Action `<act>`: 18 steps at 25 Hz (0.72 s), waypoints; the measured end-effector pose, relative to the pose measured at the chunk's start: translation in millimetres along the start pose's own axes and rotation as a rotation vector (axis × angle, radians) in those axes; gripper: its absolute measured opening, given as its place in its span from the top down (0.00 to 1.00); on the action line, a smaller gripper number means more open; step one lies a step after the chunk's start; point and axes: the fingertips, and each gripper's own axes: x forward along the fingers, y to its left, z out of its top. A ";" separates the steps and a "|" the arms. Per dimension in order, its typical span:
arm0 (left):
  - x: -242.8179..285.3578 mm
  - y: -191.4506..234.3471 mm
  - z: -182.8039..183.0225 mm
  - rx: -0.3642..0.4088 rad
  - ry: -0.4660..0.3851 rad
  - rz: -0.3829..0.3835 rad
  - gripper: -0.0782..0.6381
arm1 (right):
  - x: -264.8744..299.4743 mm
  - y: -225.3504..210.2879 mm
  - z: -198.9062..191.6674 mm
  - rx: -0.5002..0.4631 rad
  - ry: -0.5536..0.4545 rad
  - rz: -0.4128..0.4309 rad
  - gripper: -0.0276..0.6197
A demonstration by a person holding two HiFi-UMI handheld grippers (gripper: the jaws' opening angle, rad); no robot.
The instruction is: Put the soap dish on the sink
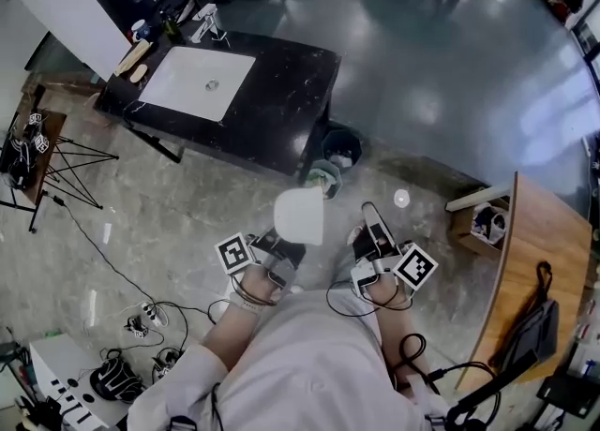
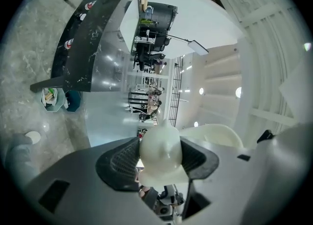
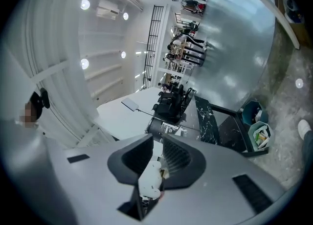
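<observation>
While the left gripper (image 1: 287, 245), jaws spread wide, clamps the white soap dish (image 1: 300, 216) at mid-frame and the right gripper (image 1: 373, 223) rides nearly closed, carry it level to the sink (image 1: 197, 82), upper left, clearing the worktop (image 1: 281, 106) edge.

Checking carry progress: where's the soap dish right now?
Head view, centre: the soap dish is gripped in the left gripper, over the floor ahead of the person, not yet at the black sink counter at upper left.
</observation>
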 end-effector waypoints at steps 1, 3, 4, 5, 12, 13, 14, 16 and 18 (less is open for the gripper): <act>13.5 1.0 -0.3 0.002 -0.003 0.003 0.55 | 4.1 -4.4 11.5 0.006 0.003 0.005 0.84; 41.5 1.7 -1.6 0.017 -0.001 0.009 0.55 | 13.4 -12.1 33.8 0.020 0.011 0.018 0.84; 55.4 2.3 -1.9 0.025 -0.001 0.012 0.55 | 18.4 -16.2 44.3 0.027 0.018 0.024 0.84; 69.2 3.3 -1.7 0.030 -0.004 0.017 0.55 | 23.7 -20.6 54.9 0.032 0.028 0.029 0.84; 162.0 12.5 1.4 0.051 -0.050 0.041 0.55 | 57.1 -49.5 143.4 0.036 0.085 0.047 0.84; 174.0 13.1 2.5 0.051 -0.062 0.041 0.55 | 62.0 -52.9 156.3 0.037 0.093 0.050 0.84; 185.0 13.4 3.8 0.052 -0.074 0.039 0.55 | 66.9 -55.9 168.3 0.038 0.101 0.055 0.84; 204.2 14.6 5.8 0.056 -0.099 0.036 0.55 | 76.2 -62.1 189.2 0.040 0.118 0.066 0.84; 220.9 17.1 6.8 0.060 -0.120 0.035 0.55 | 84.4 -68.1 207.1 0.038 0.132 0.081 0.84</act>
